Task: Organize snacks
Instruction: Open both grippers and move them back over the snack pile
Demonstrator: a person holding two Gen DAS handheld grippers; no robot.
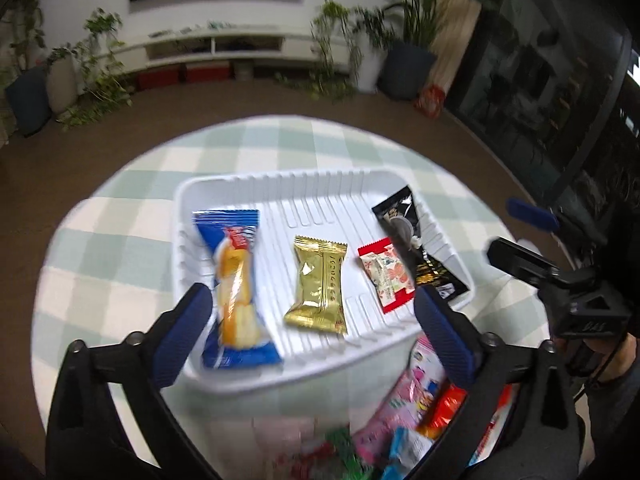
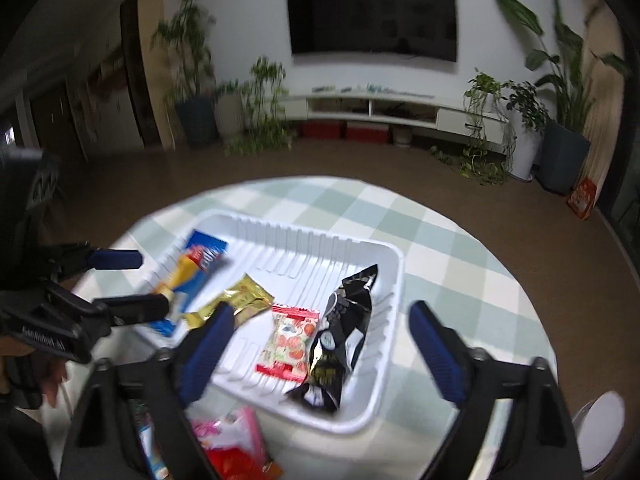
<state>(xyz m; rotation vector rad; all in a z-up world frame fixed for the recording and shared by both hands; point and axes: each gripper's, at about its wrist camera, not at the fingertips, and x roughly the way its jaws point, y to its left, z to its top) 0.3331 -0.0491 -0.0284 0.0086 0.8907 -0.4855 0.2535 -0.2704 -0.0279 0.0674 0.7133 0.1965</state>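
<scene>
Across the round bench (image 1: 100,216), covered by a green-and-white checked cloth, a white ribbed tray (image 1: 280,184) is set near the middle, with bare cloth left around its far and side rims. Four snacks are laid in the tray, left to right: a blue cake packet (image 1: 236,288), a gold packet (image 1: 318,284), a red-and-white candy packet (image 1: 386,274), and a black packet (image 1: 416,248) leaned on the right wall, overlapping the candy's edge. More loose snacks (image 1: 404,424) are piled on the near side, just outside the tray's rim. The left tool (image 1: 312,328) is held with its jaws spread apart over the tray's near edge, gripping nothing. The right tool (image 2: 320,348) is likewise held wide apart and empty above the tray's near right corner. Beyond the bench, brown floor, potted plants (image 2: 568,92), a low white cabinet (image 2: 400,108) and a wall television (image 2: 372,20) are seen.
</scene>
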